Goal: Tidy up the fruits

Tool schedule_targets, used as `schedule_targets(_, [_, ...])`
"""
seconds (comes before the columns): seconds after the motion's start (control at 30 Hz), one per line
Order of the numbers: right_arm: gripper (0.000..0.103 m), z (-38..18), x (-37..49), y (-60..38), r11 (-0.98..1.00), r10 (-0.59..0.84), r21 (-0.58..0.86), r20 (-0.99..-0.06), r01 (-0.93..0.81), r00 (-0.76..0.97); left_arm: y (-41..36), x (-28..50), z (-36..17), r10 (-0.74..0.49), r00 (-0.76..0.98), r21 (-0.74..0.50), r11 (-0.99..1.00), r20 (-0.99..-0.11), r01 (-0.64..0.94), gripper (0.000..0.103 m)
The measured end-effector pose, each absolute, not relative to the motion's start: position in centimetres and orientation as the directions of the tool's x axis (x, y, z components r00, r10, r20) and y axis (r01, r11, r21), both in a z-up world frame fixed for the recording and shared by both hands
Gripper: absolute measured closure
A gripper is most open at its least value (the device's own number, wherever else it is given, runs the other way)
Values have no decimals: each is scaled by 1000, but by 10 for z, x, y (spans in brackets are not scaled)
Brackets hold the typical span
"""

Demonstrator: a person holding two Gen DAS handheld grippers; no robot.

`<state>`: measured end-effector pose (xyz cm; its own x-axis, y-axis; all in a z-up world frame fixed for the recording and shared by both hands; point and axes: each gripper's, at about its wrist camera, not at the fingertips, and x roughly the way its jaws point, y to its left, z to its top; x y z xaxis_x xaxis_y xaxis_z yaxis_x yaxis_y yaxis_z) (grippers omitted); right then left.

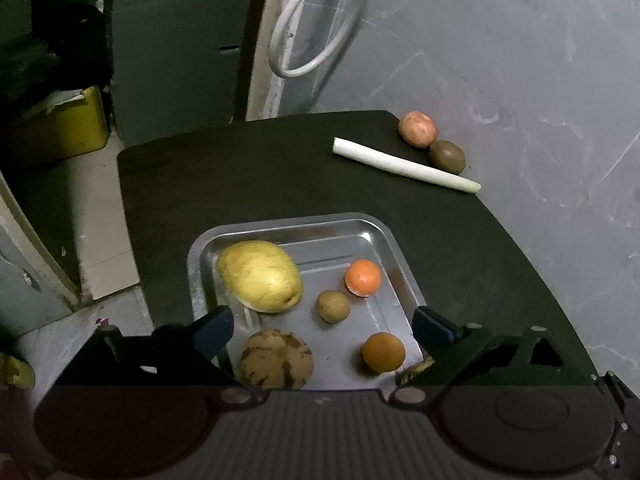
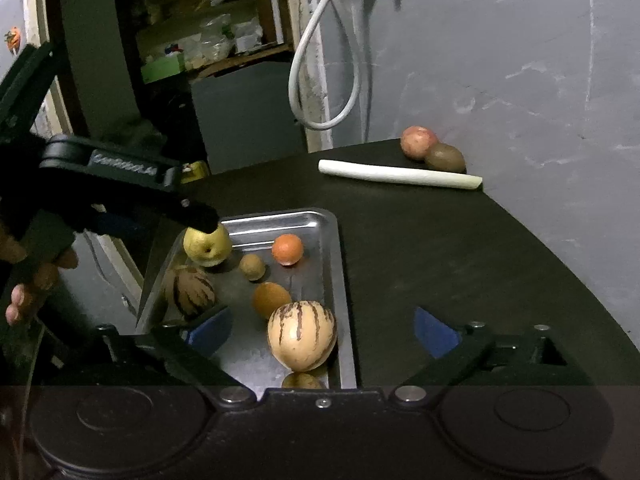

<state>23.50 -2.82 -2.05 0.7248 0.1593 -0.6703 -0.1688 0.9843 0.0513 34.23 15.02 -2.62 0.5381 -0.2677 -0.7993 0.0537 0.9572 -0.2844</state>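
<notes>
A steel tray (image 1: 382, 227) (image 2: 340, 264) on the dark table holds a yellow pear (image 1: 260, 276) (image 2: 207, 245), an orange tangerine (image 1: 363, 277) (image 2: 287, 249), a small brown fruit (image 1: 333, 306) (image 2: 252, 266), a darker orange fruit (image 1: 384, 352) (image 2: 271, 300) and two striped melons (image 1: 276, 360) (image 2: 302, 335) (image 2: 189, 290). A red apple (image 1: 417, 129) (image 2: 418, 142) and a kiwi (image 1: 447, 156) (image 2: 445, 157) lie at the table's far right. My left gripper (image 1: 324, 330) is open above the tray's near end. My right gripper (image 2: 324, 332) is open over the tray's right rim.
A white leek stalk (image 1: 404, 165) (image 2: 400, 175) lies in front of the apple and kiwi. A white cable loop (image 1: 308, 28) hangs on the wall. A yellow box (image 1: 60, 126) sits on the floor at left. The table edge (image 1: 132, 216) drops off at left.
</notes>
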Motion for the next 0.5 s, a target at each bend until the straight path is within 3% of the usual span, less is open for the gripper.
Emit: schedule_targets(0.5, [1, -4, 225, -25, 991, 123, 39, -637, -127, 761, 171, 314, -11, -242, 579, -303, 953, -778, -8, 1])
